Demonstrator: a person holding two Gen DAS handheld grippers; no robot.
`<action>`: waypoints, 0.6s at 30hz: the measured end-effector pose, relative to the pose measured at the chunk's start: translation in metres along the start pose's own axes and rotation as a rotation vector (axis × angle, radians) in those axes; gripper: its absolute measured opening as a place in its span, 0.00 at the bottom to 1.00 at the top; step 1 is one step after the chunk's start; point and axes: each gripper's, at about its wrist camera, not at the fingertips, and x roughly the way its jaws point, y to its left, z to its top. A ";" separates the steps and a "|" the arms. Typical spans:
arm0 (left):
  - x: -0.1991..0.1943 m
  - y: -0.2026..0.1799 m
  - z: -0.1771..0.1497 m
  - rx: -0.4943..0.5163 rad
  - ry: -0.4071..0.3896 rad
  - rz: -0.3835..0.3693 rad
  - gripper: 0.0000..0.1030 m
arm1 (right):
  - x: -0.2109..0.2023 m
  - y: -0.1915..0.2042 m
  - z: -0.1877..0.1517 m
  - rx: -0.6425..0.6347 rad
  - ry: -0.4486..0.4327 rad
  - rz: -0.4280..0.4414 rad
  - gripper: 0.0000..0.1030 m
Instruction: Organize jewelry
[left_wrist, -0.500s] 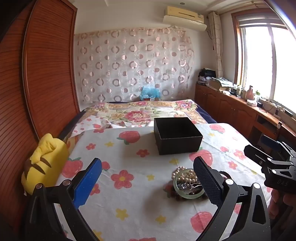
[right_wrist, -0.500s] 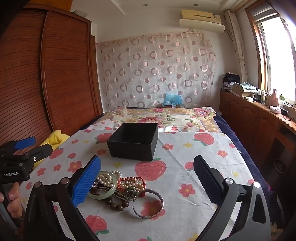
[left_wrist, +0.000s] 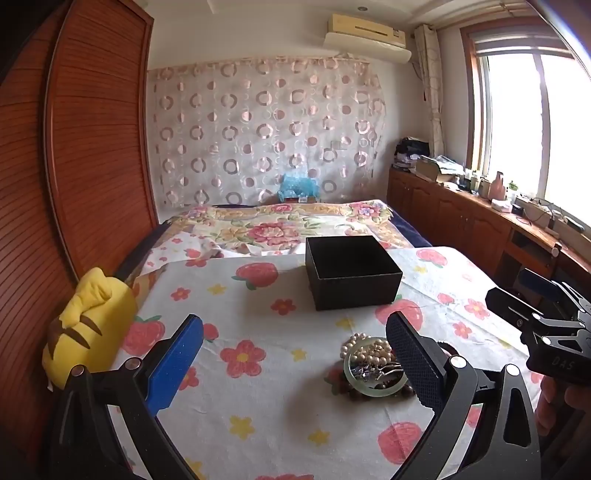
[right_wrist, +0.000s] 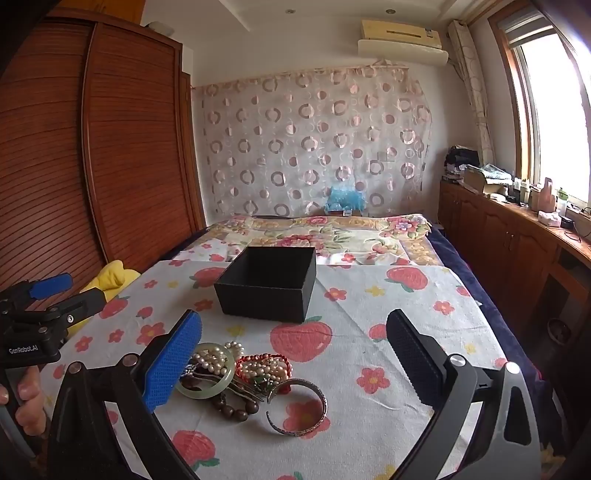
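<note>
A heap of jewelry lies on the flowered cloth: a pale green bangle (right_wrist: 207, 373) with pearl strands (right_wrist: 266, 369), dark wooden beads (right_wrist: 236, 406) and a metal cuff bracelet (right_wrist: 297, 408). The left wrist view has the green bangle (left_wrist: 373, 369) partly behind a finger. Behind the heap stands an open black box (right_wrist: 269, 282) (left_wrist: 351, 271), its inside dark. My left gripper (left_wrist: 295, 362) hovers open, left of the heap. My right gripper (right_wrist: 295, 362) hovers open above the heap's right side. Neither holds anything.
A yellow plush cushion (left_wrist: 85, 328) lies at the cloth's left edge by the wooden wardrobe (left_wrist: 74, 147). A floral bedspread (left_wrist: 288, 225) stretches behind the box. Wooden cabinets (right_wrist: 509, 243) with clutter run along the right under the window. A hand (right_wrist: 26, 395) grips the left tool.
</note>
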 end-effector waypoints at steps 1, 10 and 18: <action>-0.001 0.000 0.000 0.003 0.001 -0.002 0.93 | 0.000 0.000 0.000 0.000 -0.001 -0.001 0.98; 0.000 -0.001 0.000 0.002 -0.002 0.002 0.93 | -0.001 -0.001 0.001 0.000 -0.004 -0.001 0.98; 0.000 -0.001 0.000 0.001 -0.005 -0.003 0.93 | -0.001 -0.001 0.001 0.001 -0.007 -0.001 0.98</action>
